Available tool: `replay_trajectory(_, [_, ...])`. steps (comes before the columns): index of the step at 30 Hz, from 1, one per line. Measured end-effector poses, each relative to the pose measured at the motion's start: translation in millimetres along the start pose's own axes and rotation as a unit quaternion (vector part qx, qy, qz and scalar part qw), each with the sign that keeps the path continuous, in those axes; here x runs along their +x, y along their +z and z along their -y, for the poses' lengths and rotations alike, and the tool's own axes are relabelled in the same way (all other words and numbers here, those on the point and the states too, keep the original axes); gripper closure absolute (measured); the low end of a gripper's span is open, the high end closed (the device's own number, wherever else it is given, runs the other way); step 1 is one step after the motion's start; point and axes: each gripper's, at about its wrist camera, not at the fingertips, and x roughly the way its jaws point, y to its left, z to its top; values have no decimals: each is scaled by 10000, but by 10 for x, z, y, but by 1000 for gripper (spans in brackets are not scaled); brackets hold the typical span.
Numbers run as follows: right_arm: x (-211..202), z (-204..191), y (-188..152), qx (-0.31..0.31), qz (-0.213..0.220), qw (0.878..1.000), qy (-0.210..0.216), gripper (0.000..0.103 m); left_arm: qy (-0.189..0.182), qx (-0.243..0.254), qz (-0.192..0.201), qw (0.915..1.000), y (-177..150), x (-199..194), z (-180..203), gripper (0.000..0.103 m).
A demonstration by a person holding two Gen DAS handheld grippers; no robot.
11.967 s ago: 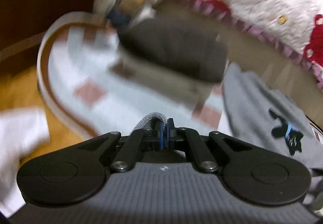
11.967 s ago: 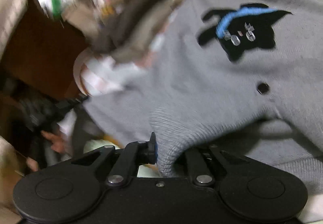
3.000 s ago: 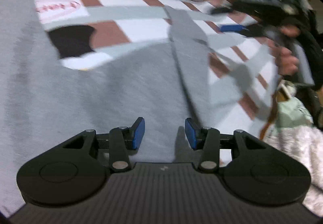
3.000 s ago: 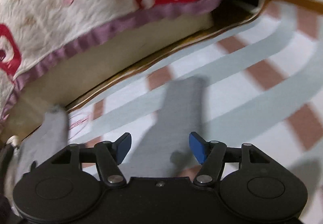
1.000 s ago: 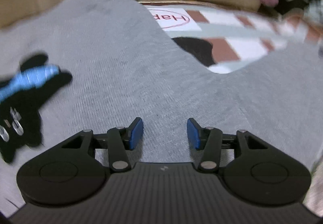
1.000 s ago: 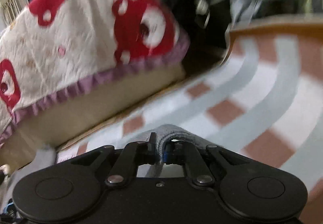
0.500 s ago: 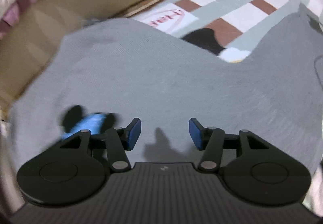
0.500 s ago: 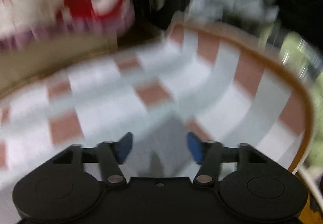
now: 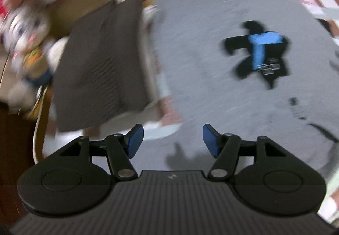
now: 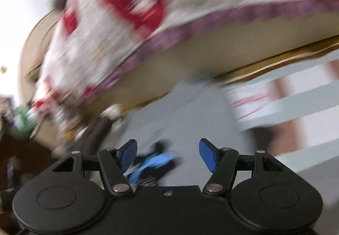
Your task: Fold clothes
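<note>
A grey knit sweater (image 9: 211,29) with a black and blue figure on its chest (image 9: 259,53) lies spread on a striped mat (image 10: 296,107). My left gripper (image 9: 172,140) is open and empty, just above the sweater's near edge. My right gripper (image 10: 167,155) is open and empty, above the sweater (image 10: 190,112), with the blue figure (image 10: 152,163) between its jaws. Both views are blurred.
A folded dark brown garment (image 9: 99,69) lies left of the sweater. A stuffed toy (image 9: 27,44) sits at the far left. A white quilt with red shapes and a purple border (image 10: 169,2) overhangs a beige bed side behind the mat.
My left gripper has swung left, bringing the brown garment and the toy into view. My right gripper, shut on grey knit one second ago, is open and has turned back over the sweater.
</note>
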Motion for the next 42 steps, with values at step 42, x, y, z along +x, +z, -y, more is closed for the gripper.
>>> replay_trajectory(42, [360, -669, -2148, -1461, -2727, 9368, -1636, 40, -2866, 1568, 1173, 9378, -1707, 460, 1521, 43])
